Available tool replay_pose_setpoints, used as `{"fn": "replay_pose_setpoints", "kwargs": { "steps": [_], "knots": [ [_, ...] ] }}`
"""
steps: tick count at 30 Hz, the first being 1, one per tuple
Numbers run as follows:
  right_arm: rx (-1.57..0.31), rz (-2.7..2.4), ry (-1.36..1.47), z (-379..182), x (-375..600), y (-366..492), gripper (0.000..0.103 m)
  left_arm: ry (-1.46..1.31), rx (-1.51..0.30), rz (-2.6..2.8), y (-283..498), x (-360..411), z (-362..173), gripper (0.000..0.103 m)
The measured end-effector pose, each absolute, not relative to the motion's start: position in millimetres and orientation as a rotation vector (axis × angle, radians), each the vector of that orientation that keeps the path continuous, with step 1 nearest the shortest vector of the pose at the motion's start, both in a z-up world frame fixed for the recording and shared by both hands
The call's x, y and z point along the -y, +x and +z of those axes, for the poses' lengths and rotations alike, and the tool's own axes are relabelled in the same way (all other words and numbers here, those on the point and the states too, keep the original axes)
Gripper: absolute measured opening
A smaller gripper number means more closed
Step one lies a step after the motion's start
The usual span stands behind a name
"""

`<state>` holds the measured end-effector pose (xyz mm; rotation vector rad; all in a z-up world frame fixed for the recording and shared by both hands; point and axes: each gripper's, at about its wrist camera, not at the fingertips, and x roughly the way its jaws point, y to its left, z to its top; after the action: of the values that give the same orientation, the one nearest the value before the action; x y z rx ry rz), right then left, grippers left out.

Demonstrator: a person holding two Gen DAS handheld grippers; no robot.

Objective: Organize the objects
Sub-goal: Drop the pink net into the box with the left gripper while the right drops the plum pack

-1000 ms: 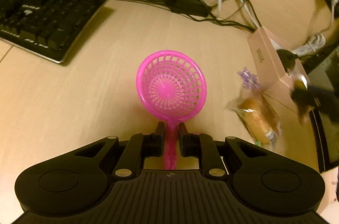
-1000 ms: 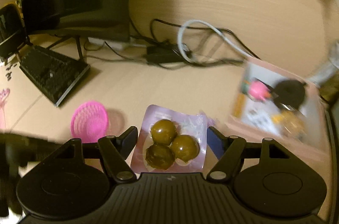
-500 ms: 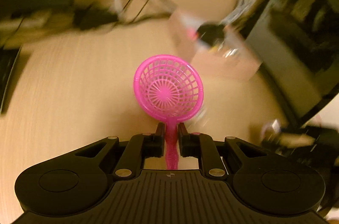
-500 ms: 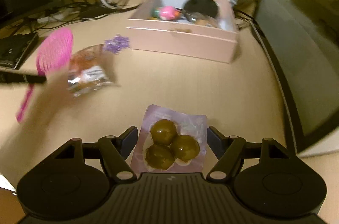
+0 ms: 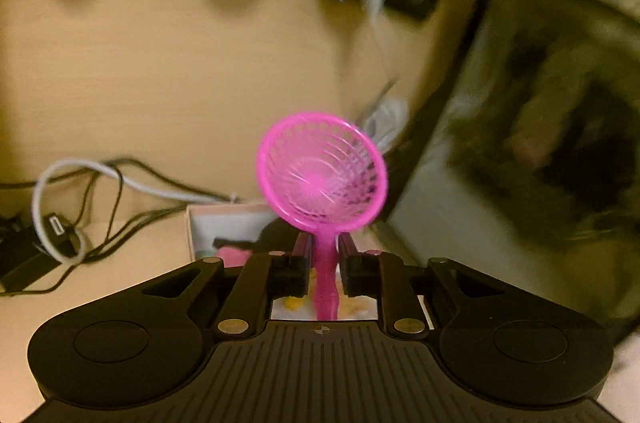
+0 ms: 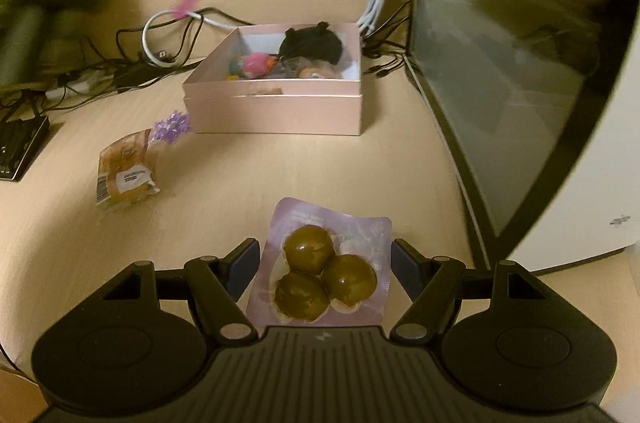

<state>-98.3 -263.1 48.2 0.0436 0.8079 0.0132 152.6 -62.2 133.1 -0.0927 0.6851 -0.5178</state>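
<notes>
Left gripper (image 5: pixel 324 255) clamped on handle of pink strainer (image 5: pixel 322 171); long axis along the fingers, basket forward, above the pink box (image 6: pixel 280 111). Right gripper (image 6: pixel 324 263) wide, pads against edges of blister pack (image 6: pixel 320 267) above desk (image 6: pixel 400 175). Box contents partly hidden; left view blurred.

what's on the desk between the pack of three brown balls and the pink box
In the right wrist view, only bare wooden desk lies between the blister pack of three brown balls and the open pink cardboard box; the wrapped snack sits off left.
</notes>
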Motion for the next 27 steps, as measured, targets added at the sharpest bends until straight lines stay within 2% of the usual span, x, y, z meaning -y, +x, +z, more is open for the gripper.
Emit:
{"fn": "replay_pose_setpoints", "kwargs": {
  "steps": [4,11,21,25,27],
  "knots": [
    [-0.822,0.008,0.053,42.9,272.5,-102.2,0.072,-0.097,-0.8,-0.458,179.0,76.6,90.0,0.019],
    [-0.821,0.06,0.048,43.1,274.9,-84.1,0.072,-0.178,-0.765,-0.409,137.0,34.4,90.7,0.019],
    [-0.559,0.143,-0.013,123.8,243.5,24.5,0.072,-0.195,-0.889,-0.272,37.4,-57.1,72.5,0.019],
    [-0.57,0.138,-0.069,124.3,224.1,83.9,0.084,-0.209,-0.937,-0.243,17.3,-77.4,66.6,0.019],
    [-0.608,0.115,-0.087,112.9,217.5,98.6,0.084,-0.186,-0.974,-0.245,11.9,-84.1,62.2,0.019]
  ]
}}
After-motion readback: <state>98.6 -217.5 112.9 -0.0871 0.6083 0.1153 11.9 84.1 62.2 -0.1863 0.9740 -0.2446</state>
